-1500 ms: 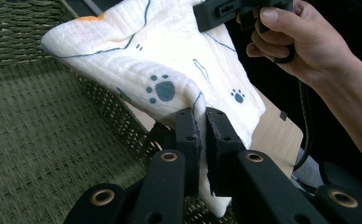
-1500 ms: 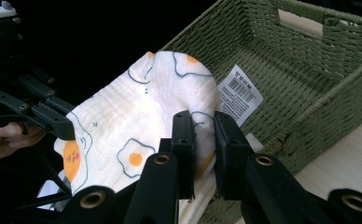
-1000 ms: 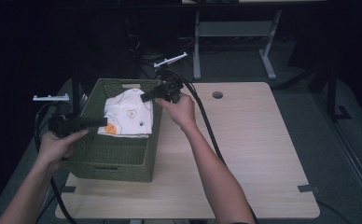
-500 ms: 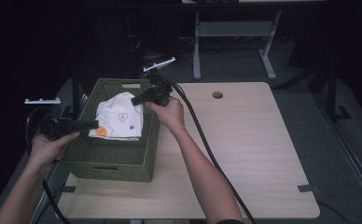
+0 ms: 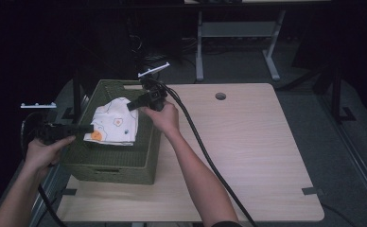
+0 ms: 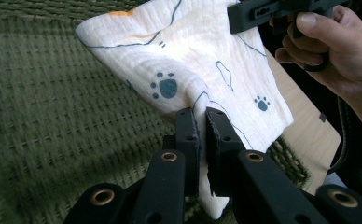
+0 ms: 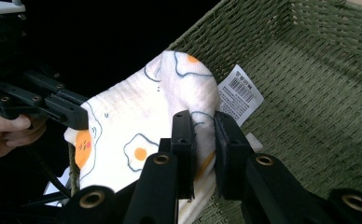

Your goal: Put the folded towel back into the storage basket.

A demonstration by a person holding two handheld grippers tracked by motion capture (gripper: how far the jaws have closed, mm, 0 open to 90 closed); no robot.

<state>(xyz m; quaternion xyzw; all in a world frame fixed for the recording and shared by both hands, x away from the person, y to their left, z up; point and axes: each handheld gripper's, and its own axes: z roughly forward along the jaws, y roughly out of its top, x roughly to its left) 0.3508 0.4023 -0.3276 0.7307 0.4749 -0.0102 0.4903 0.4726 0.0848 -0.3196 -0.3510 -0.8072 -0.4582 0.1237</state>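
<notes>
A white cloth [image 5: 115, 120] printed with fried eggs and paw marks hangs stretched over a green woven basket [image 5: 125, 168] at the table's left. My left gripper [image 5: 88, 127] is shut on the cloth's left edge, above the basket's left rim. My right gripper [image 5: 130, 106] is shut on its far right corner. In the left gripper view the jaws [image 6: 201, 126] pinch a fold of the cloth [image 6: 202, 56]. In the right gripper view the jaws [image 7: 202, 130] pinch the cloth [image 7: 137, 126] beside its barcode label [image 7: 240, 91].
The light wooden table [image 5: 248, 142] stretches right of the basket, with a round cable hole [image 5: 220, 96] near its far edge. A thick black cable [image 5: 196, 137] trails along my right forearm. A desk frame [image 5: 238, 33] stands on the dark floor beyond.
Both grippers have moved left with the cloth between them. The cloth now reaches the basket's left rim.
</notes>
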